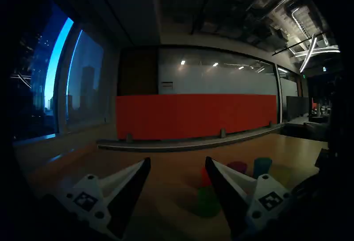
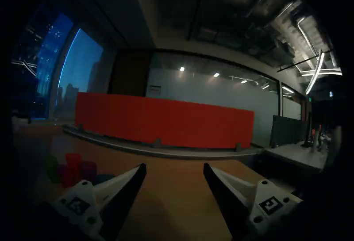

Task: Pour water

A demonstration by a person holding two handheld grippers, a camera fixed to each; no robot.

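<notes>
Several small coloured cups stand on the wooden table (image 1: 172, 170). In the left gripper view a green cup (image 1: 207, 200) and a red cup (image 1: 204, 177) sit just ahead, partly behind the right finger, with a purple cup (image 1: 238, 166), a teal cup (image 1: 262, 166) and a yellowish cup (image 1: 280, 174) farther right. My left gripper (image 1: 177, 170) is open and holds nothing. In the right gripper view a red cup (image 2: 73, 161), a purple cup (image 2: 88, 169) and a green cup (image 2: 51, 166) stand at the left. My right gripper (image 2: 175, 174) is open, over bare table.
The room is dim. A red partition panel (image 1: 194, 115) runs along the table's far edge. Large windows (image 1: 53, 90) are at the left. Another desk (image 2: 296, 154) with dark objects stands at the right.
</notes>
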